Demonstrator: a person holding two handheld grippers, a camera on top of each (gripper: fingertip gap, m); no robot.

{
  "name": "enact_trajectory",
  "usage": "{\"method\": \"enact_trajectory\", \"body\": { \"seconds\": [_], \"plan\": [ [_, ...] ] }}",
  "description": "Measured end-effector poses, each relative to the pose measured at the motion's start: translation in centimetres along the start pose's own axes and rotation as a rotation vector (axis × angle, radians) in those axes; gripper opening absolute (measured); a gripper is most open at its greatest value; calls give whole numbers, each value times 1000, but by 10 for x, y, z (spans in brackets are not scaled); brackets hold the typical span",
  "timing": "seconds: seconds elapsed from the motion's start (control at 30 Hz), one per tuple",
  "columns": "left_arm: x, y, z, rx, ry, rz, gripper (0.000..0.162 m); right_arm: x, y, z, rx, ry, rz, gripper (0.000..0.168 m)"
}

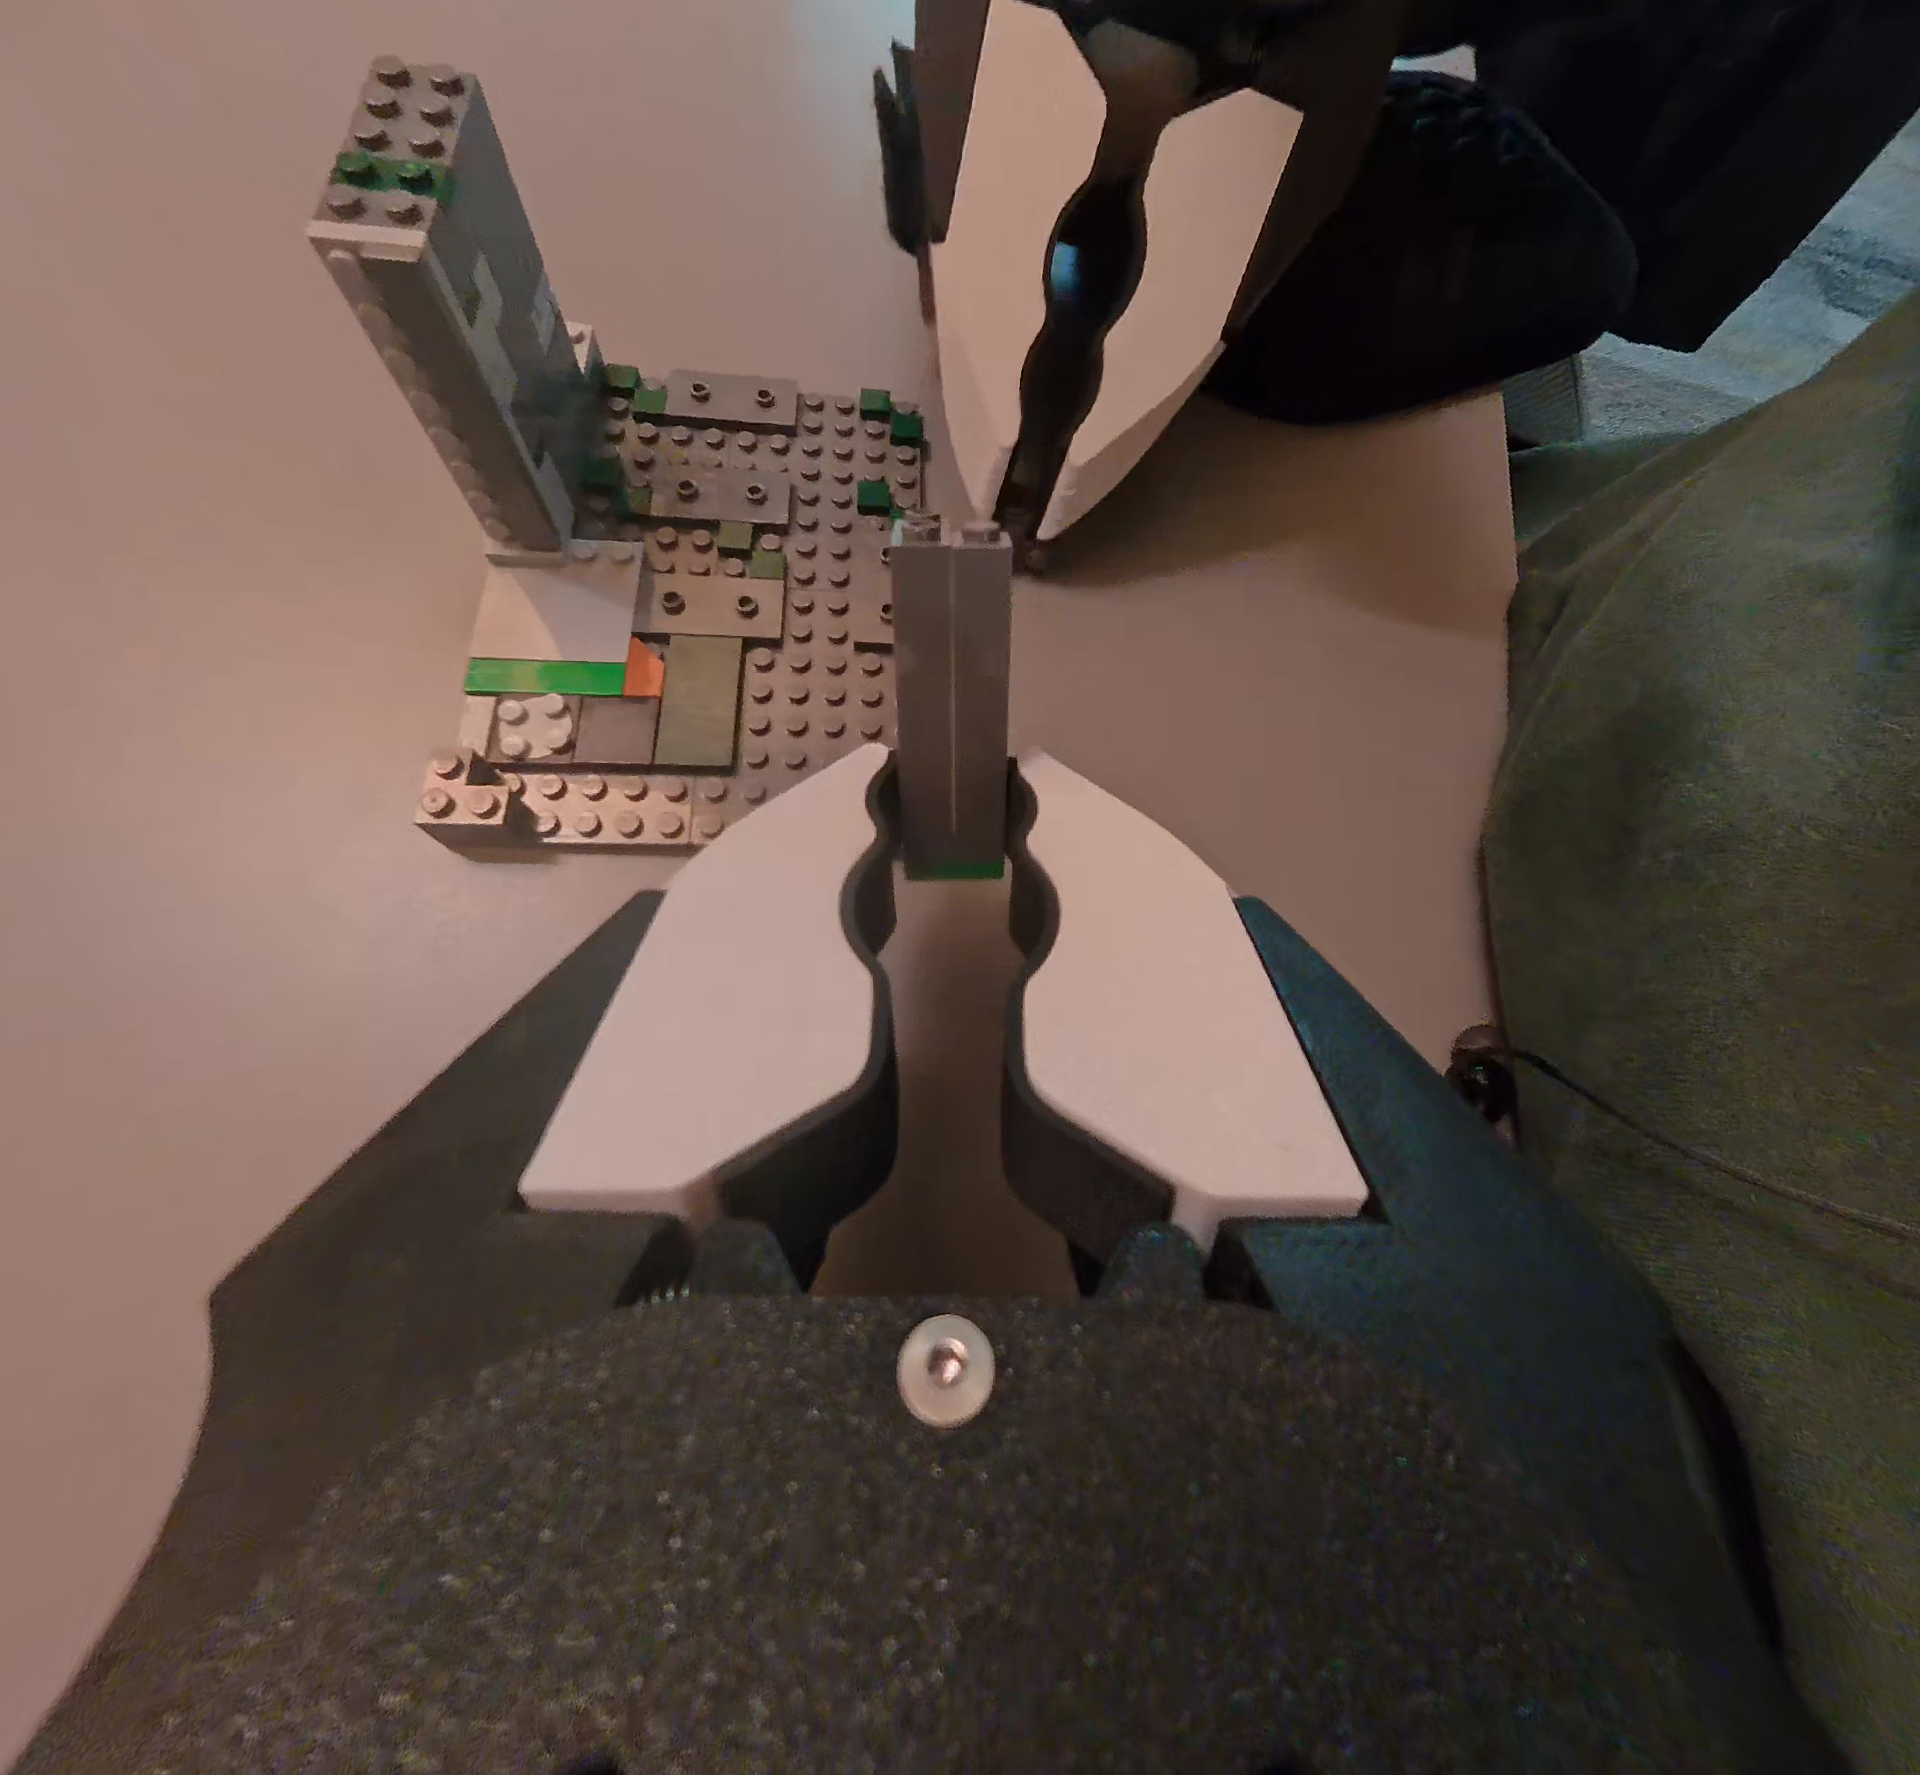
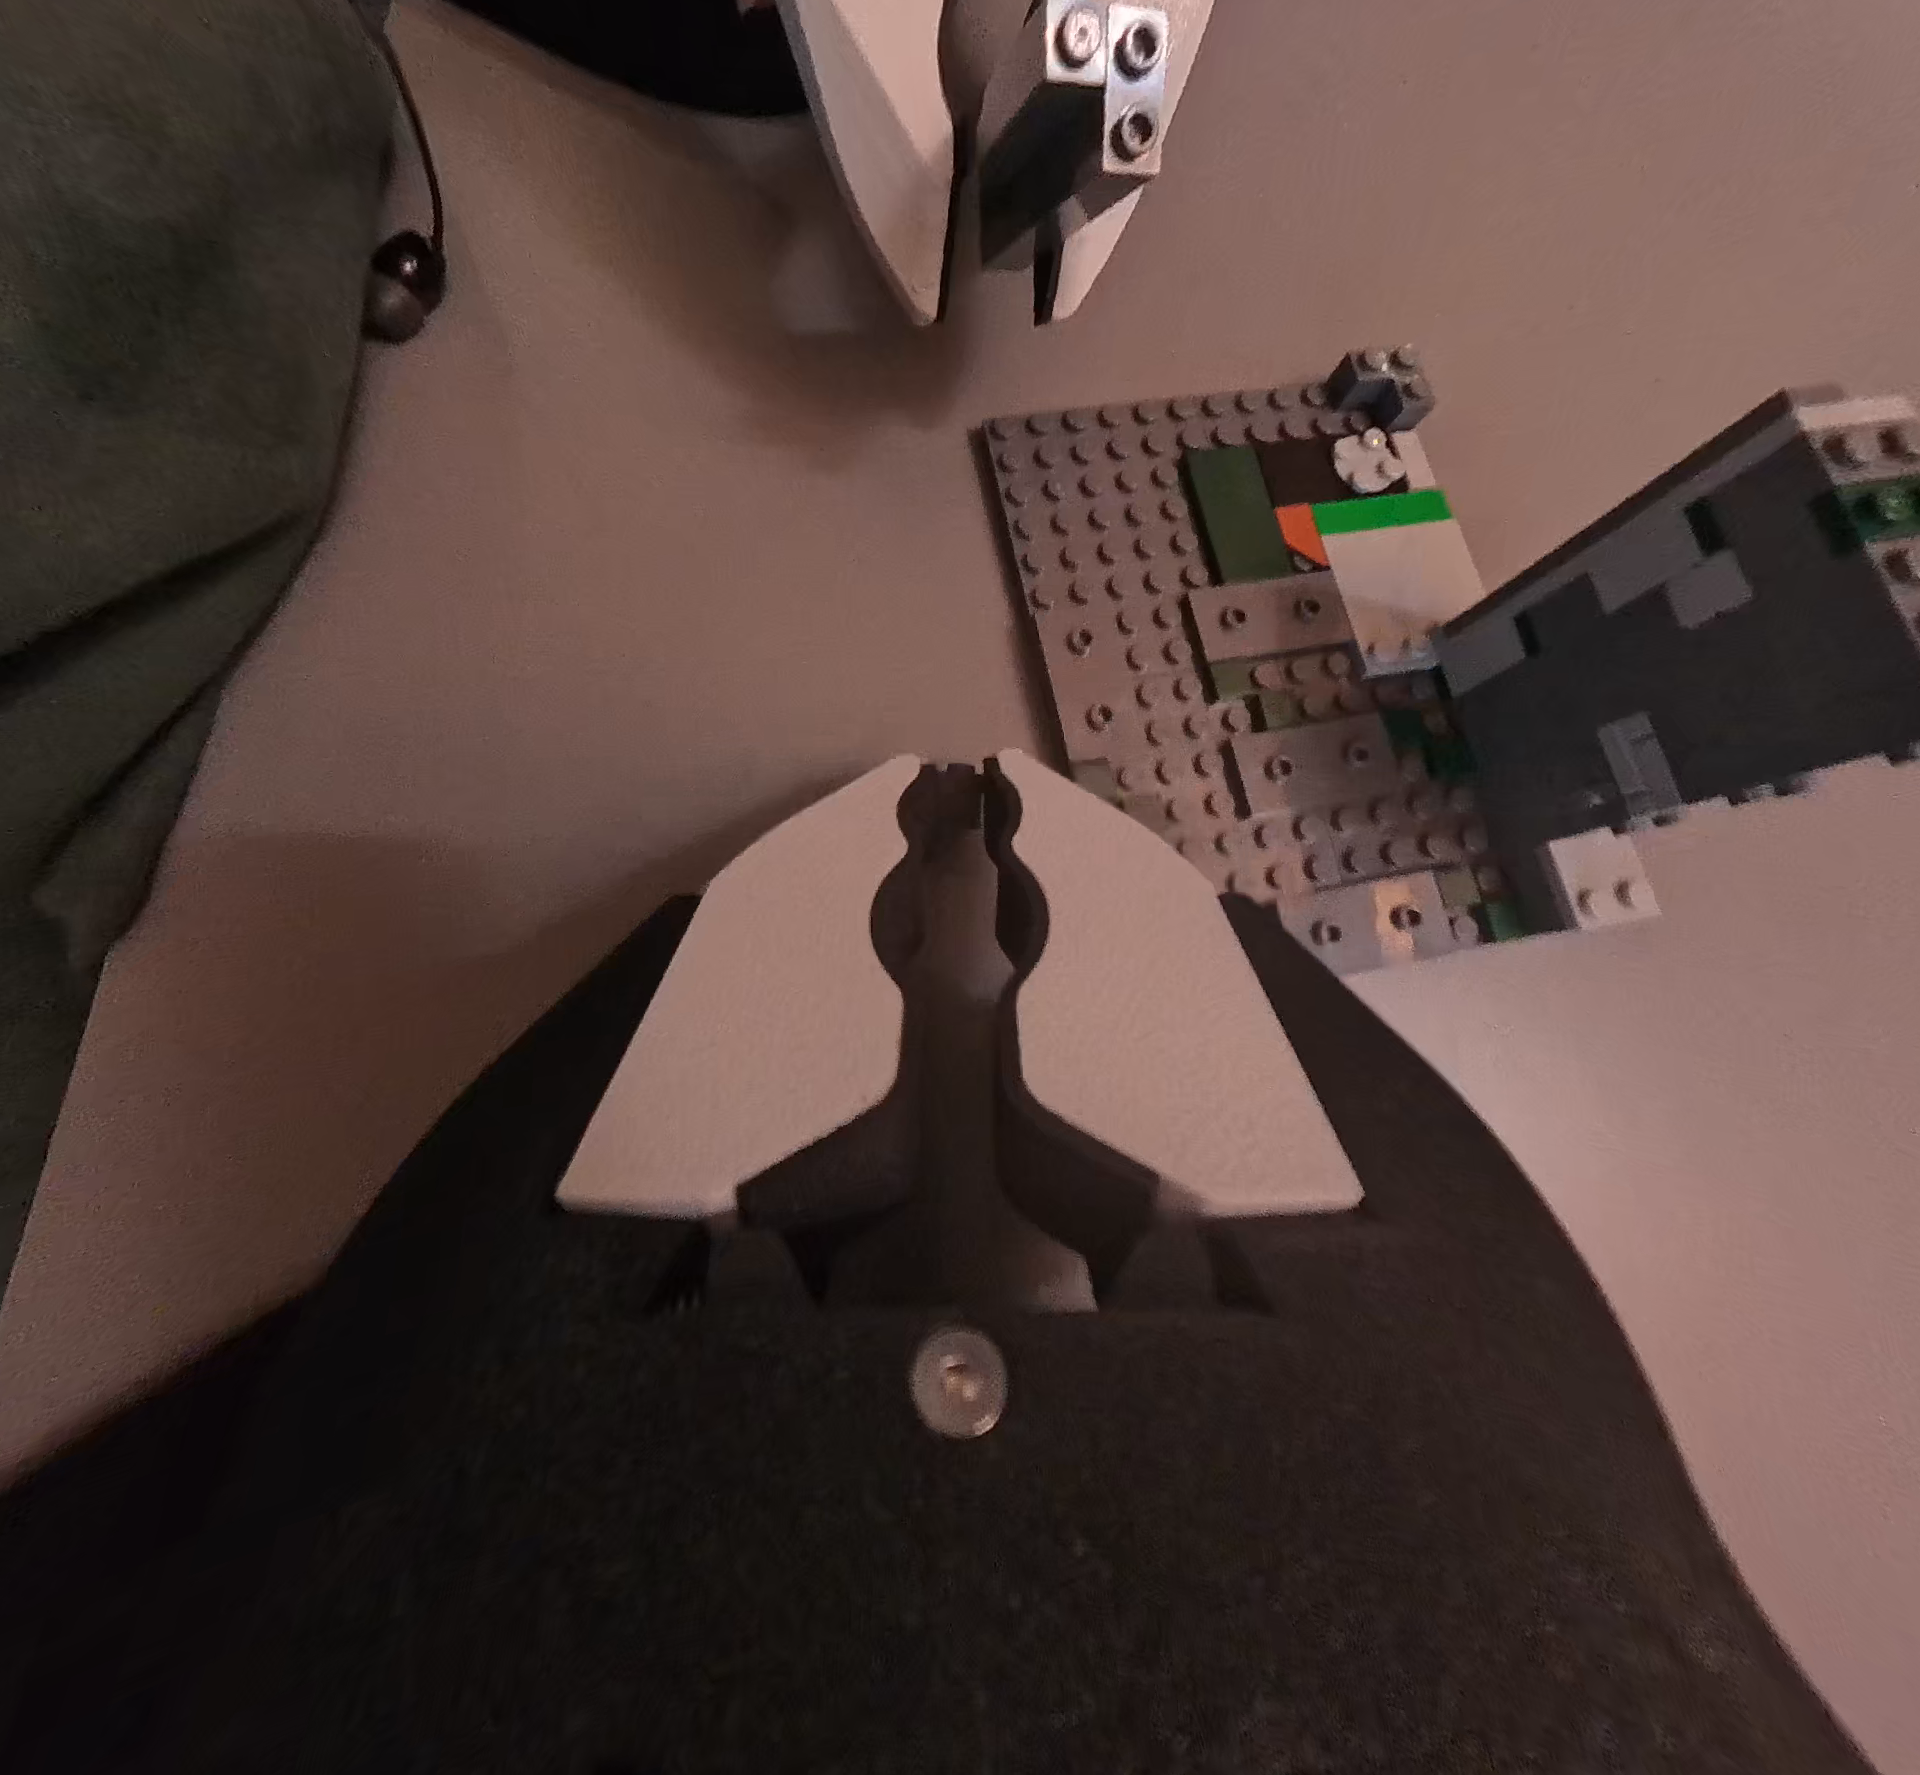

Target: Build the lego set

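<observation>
Left wrist view: left gripper (image 1: 953, 816) jaws clamp grey column (image 1: 953, 686) beside baseplate (image 1: 831, 686) edge; right gripper (image 2: 961, 775) jaws together.

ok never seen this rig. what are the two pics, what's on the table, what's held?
No robot arm here: a person holds a two-finger tool in each hand, each carrying a wide-angle camera looking along its fingers. The left wrist view shows the left tool shut on a tall grey brick column. The right wrist view shows the right tool, fingertips nearly together around something small and dark I can't make out. On the table lies a grey studded baseplate with a grey tower at one corner.
</observation>
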State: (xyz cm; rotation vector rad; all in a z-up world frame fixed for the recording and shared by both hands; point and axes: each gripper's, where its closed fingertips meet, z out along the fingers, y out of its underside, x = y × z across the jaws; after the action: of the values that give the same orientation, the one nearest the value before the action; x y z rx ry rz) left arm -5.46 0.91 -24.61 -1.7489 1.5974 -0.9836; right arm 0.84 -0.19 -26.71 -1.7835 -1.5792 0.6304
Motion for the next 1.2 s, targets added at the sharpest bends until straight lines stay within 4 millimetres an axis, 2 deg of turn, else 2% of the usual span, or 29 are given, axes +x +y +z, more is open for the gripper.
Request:
{"method": "enact_trajectory", "body": {
  "seconds": [0.27,0.5,0.9,0.97,1.07,1.2],
  "plan": [
    [-1,0,0,-1,-2,-11,17,-3,17,-17,-65,-25,-13,10],
    [-2,4,3,-30,-6,-16,17,-6,8,-20,-55,-18,-33,12],
    [-2,5,4,-40,-10,-15,17,-5,12,-16,-156,-19,-76,7],
    [-2,5,4,-38,-10,-13,17,-3,8,-16,-141,-11,-83,7],
    [-2,5,3,-37,-7,-10,17,5,-10,-13,-46,6,-72,7],
    [-2,5,4,-39,-8,-7,17,29,-36,-1,124,36,-35,7]
  ]
}}
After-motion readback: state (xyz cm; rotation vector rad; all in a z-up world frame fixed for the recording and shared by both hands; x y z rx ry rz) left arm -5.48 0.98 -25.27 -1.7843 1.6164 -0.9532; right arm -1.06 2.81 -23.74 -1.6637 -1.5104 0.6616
